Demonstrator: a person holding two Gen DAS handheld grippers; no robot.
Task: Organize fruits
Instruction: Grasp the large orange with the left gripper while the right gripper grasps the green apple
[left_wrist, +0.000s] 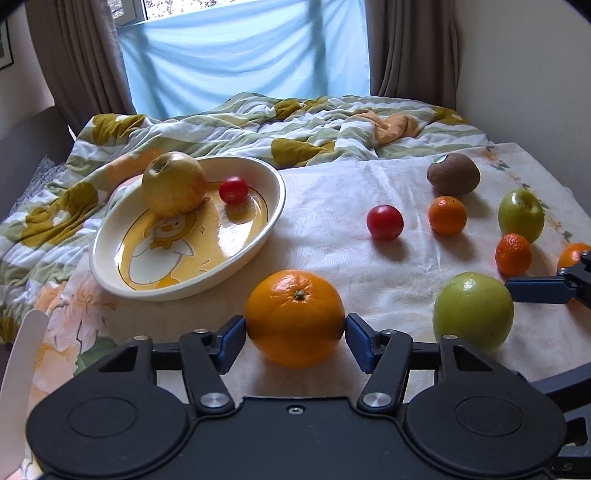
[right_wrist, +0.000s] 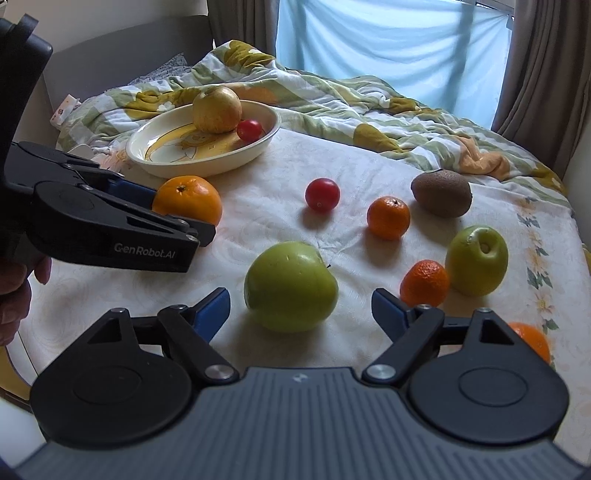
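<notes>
L gripper (left_wrist: 295, 334) has its blue pads pressed on both sides of the big orange (left_wrist: 294, 317), which sits on the white cloth (left_wrist: 332, 192) just in front of the oval plate (left_wrist: 258, 236). R gripper (right_wrist: 300, 308) is spread wide round the big green apple (right_wrist: 290, 286), pads clear of it w/ gaps each side, well to the right of the plate. Plate holds a yellow apple (left_wrist: 173, 183) & a small red fruit (left_wrist: 233, 189); farther right of the plate lie another red fruit (left_wrist: 384, 222), 2 mandarins (left_wrist: 447, 215) (left_wrist: 513, 254), a kiwi (left_wrist: 453, 174) & a 2nd green apple (left_wrist: 521, 215).
</notes>
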